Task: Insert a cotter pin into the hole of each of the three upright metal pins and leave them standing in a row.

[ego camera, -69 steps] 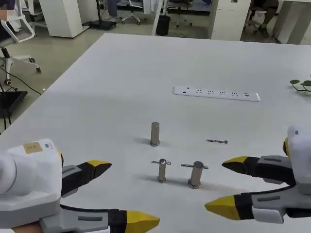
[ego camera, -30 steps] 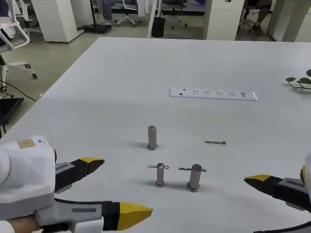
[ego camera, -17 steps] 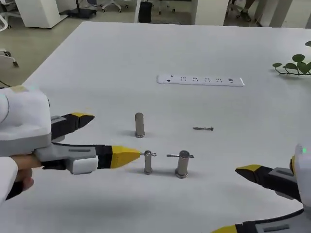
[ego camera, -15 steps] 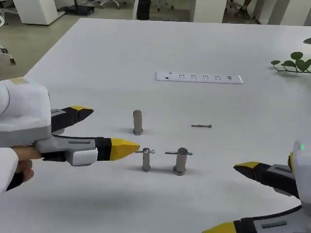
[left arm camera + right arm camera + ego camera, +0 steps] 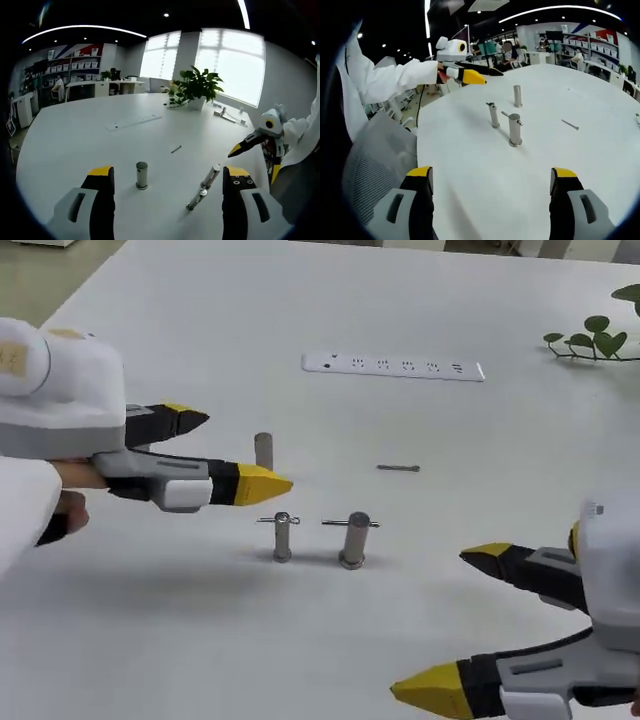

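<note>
- The left tool (image 5: 247,450) is held above the surface (image 5: 180,640) with its jaws spread wide and nothing between them
- The bare pin (image 5: 264,450) stands upright just beyond the left tool's yellow tips; in the left gripper view it sits in the gap between the jaws, closer to the left jaw
- The bare pin has no cotter pin through it, and neither jaw touches it
- The thin pin (image 5: 283,542) stands upright ahead of the left tool on its right-jaw side, with a cotter pin (image 5: 277,519) lying crosswise through its top
- The thick pin (image 5: 352,542) stands just beside the thin pin, farther from the left tool, and carries a second cotter pin (image 5: 343,523) through its top
- The right tool (image 5: 430,623) is also spread wide and holds nothing
- In the right gripper view the thick pin and thin pin stand ahead of the right tool, in line with the gap between its jaws, and the bare pin stands beyond them
- The loose cotter pin (image 5: 398,468) lies flat on the surface, well ahead of the right tool and off toward its right jaw, apart from all three pins
- The two tools face each other across the pins, each showing in the other's view
- A white power strip (image 5: 393,366) lies on the surface well beyond both tools, and a leafy sprig (image 5: 590,340) lies past the right tool's side
</note>
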Action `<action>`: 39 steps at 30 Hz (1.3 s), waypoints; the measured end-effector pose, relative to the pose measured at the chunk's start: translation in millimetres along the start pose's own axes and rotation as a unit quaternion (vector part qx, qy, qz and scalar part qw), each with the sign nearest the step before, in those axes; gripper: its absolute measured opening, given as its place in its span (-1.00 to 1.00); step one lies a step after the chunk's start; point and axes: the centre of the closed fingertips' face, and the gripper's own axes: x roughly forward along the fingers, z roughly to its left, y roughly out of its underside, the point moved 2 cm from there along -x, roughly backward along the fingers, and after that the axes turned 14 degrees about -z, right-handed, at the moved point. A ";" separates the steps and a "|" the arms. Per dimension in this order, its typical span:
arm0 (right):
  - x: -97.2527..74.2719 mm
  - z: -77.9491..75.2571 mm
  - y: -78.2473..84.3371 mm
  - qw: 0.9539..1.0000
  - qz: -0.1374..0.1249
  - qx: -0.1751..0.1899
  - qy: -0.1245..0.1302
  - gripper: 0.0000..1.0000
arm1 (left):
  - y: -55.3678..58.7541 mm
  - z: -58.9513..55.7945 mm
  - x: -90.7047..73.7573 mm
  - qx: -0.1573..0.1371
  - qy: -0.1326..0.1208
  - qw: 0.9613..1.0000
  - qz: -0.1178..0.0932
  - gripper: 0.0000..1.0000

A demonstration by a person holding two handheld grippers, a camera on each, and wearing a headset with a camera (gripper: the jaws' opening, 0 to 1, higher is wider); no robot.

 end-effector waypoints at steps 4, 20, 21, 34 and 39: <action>-0.8 -1.7 1.7 1.000 0.004 0.001 0.005 0.91 | 0.9 6.2 10.1 0.010 0.009 1.000 0.004 0.58; -9.1 -14.5 7.4 0.999 0.003 0.019 0.031 0.91 | 22.6 27.7 45.0 -0.034 -0.005 0.999 0.011 0.11; -8.9 -14.7 7.6 0.999 0.003 0.020 0.031 0.91 | 24.3 28.9 46.3 -0.030 -0.007 0.999 0.014 0.10; -6.3 -12.0 8.2 0.999 0.009 0.018 0.026 0.91 | 36.9 43.8 53.4 -0.022 -0.023 0.999 0.024 -0.19; -6.7 -11.1 5.8 0.999 0.007 0.016 0.027 0.91 | 41.5 45.4 55.0 -0.013 -0.024 0.999 0.032 -0.39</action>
